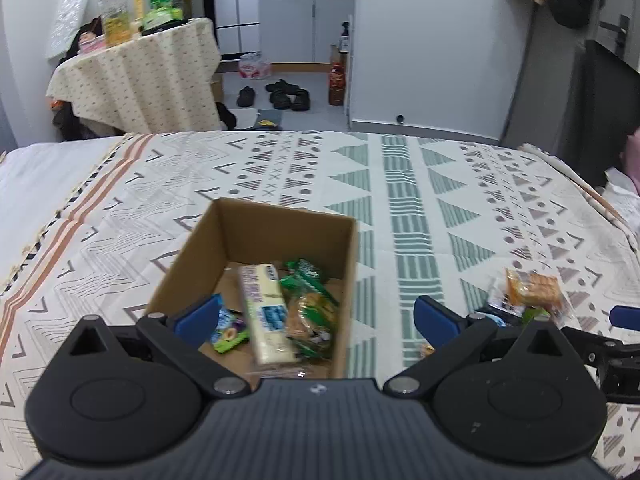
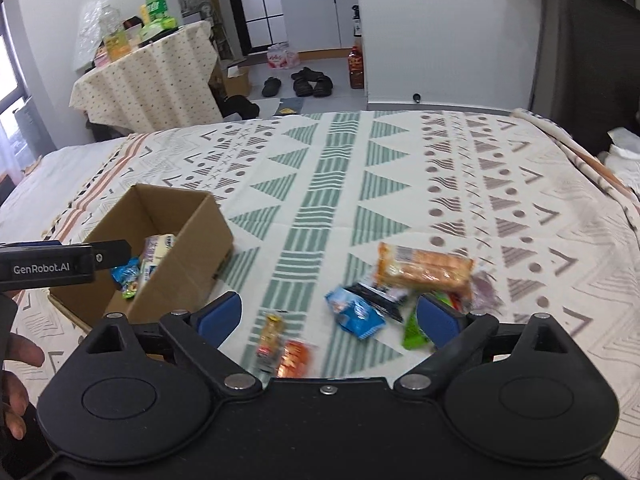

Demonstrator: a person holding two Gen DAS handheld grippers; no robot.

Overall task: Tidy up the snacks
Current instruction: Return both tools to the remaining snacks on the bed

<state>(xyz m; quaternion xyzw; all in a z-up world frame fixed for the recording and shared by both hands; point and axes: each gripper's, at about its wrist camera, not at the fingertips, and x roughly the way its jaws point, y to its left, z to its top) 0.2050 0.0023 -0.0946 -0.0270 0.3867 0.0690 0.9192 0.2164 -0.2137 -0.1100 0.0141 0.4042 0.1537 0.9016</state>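
While my left gripper [image 1: 316, 322] hangs over the open cardboard box [image 1: 280, 228] with its blue pads spread wide and nothing between them, my right gripper [image 2: 330, 320] hovers over the loose snacks on the bed, its pads likewise wide apart and pressing on nothing. The box sits on the patterned bedspread [image 2: 400, 184], toward its left side. Inside it I see a long pale yellow packet [image 1: 266, 312] lying lengthwise, green wrappers [image 1: 310, 280] beside it on the right, and a small blue and green pack [image 1: 230, 328] on the left. Well apart from the box, to its right, lies the snack pile: an orange cracker pack [image 2: 424, 268], a blue pouch [image 2: 354, 312], a black wrapper [image 2: 380, 298], a green wrapper [image 2: 414, 330] partly behind my right pad, and nearer me two small blurred orange-red packets [image 2: 282, 346].
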